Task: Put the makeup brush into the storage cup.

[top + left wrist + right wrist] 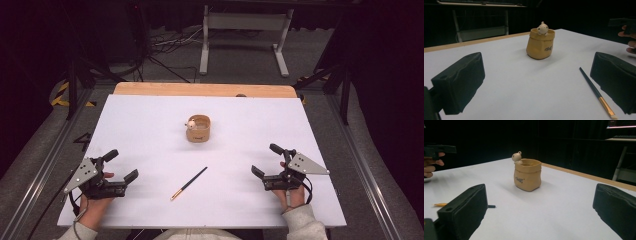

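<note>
A tan sack-shaped pot point(198, 129) point(540, 44) point(527, 174) with a small pale animal figure on its rim stands upright at the middle of the white table point(150, 125). A dark-handled paintbrush point(188, 183) point(596, 92) with a gold ferrule lies flat nearer the front, between the two hands. Its ends peek out beside a jaw in the right gripper view point(491, 206). My left gripper point(121, 165) point(536, 85) rests open at the front left, nothing between its jaws. At the front right, my right gripper point(267, 160) point(539, 212) is open and empty too.
A wooden strip point(205, 90) borders the table's far edge. Beyond it a white metal frame point(245, 35) and cables lie on the dark floor. Metal rails point(45, 165) run along both sides of the table.
</note>
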Tool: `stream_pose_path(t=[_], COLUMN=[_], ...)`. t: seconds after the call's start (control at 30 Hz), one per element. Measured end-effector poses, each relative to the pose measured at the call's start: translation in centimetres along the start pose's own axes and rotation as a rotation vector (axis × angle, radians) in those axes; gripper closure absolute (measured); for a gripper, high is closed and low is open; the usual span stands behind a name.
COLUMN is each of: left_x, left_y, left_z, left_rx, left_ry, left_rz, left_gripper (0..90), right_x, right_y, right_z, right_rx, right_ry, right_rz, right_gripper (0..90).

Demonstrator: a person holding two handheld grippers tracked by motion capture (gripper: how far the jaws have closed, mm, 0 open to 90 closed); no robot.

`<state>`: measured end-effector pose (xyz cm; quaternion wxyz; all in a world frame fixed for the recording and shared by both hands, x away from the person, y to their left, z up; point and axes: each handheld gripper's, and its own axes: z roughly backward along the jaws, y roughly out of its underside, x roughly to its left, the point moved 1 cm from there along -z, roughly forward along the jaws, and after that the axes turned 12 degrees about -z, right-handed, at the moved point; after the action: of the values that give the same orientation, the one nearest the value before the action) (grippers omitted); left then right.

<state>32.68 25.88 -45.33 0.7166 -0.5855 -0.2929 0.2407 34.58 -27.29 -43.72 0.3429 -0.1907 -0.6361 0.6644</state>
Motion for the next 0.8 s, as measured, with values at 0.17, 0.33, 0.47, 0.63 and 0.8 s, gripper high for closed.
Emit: stream_pose_path(t=[0.17,0.33,0.47,0.63,0.8], left_x=[-0.17,-0.17,-0.14,-0.18,-0.16], left_y=[-0.13,-0.07,-0.05,0.03,0.06], left_z=[0.04,0.0,0.01,-0.02,-0.04], left_rx=[0.0,0.001,0.001,0.004,0.006], left_ry=[0.007,0.009,0.01,0.008,0.009], left_rz=[-0.002,0.002,0.005,0.011,0.01], left_gripper=[0.4,0.4,0.4,0.4,0.4], right_x=[0.05,-0.02,-0.04,-0.01,0.06], right_y=[-0.05,-0.15,-0.22,-0.2,-0.2], right_z=[0.02,0.2,0.3,0.26,0.07], right_rx=[0.0,-0.007,-0.013,-0.01,-0.007], right_ry=[-0.011,-0.008,-0.006,-0.008,-0.017], right_rz=[0.001,0.0,-0.002,-0.004,-0.004], right_gripper=[0.0,0.0,0.0,0.0,0.0])
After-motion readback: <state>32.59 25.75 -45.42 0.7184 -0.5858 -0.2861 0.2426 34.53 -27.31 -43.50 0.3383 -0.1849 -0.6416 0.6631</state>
